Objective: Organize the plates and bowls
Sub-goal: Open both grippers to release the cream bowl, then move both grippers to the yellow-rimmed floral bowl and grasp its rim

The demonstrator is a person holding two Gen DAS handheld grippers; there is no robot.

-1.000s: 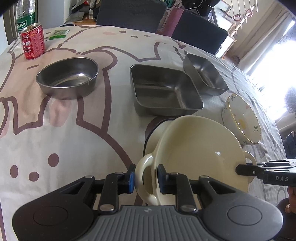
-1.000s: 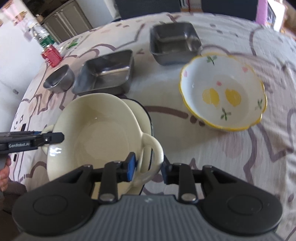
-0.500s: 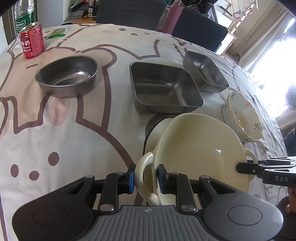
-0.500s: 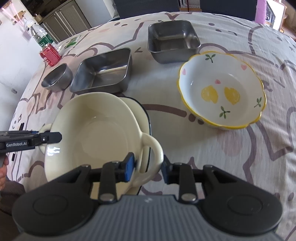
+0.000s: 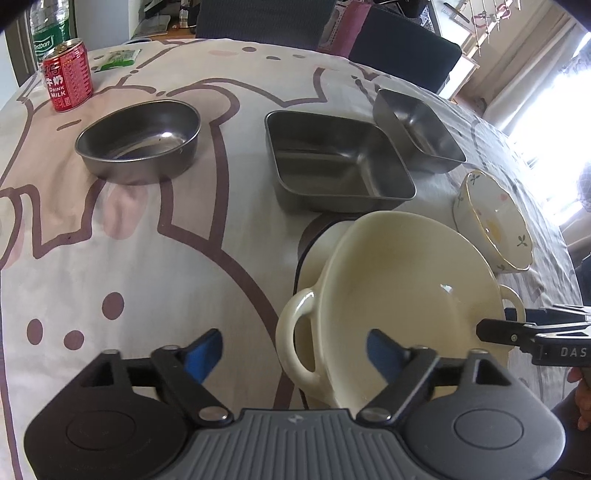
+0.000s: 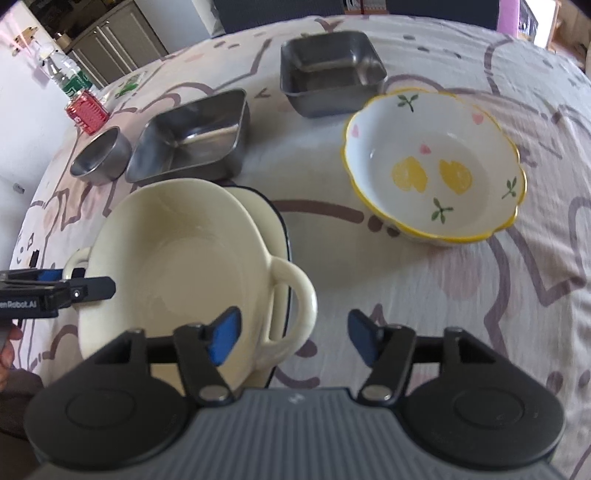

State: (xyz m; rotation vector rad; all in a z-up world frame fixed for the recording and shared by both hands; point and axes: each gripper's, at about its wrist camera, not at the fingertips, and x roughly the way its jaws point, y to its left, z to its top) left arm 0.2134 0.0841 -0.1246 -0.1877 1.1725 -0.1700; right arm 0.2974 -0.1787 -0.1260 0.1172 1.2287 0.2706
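Observation:
A cream two-handled bowl (image 5: pixel 406 288) rests tilted on a cream plate with a dark rim (image 5: pixel 314 254); both also show in the right wrist view, bowl (image 6: pixel 177 258) and plate (image 6: pixel 269 229). My left gripper (image 5: pixel 295 354) is open, its jaws on either side of the bowl's left handle (image 5: pixel 295 339). My right gripper (image 6: pixel 293 336) is open around the right handle (image 6: pixel 295 302). A floral bowl with lemons (image 6: pixel 432 173) sits to the right. A round steel bowl (image 5: pixel 140 140), a square steel tray (image 5: pixel 332 158) and a smaller steel tray (image 5: pixel 421 129) stand behind.
A red milk can (image 5: pixel 68 75) and a green-labelled water bottle (image 5: pixel 48 33) stand at the far left edge. Dark chairs (image 5: pixel 402 48) line the far side of the table. The tablecloth (image 5: pixel 147 258) has a brown cartoon pattern.
Both grippers were shut on the cream bowl's handles; now both have opened and let go. The bowl sits on the plate.

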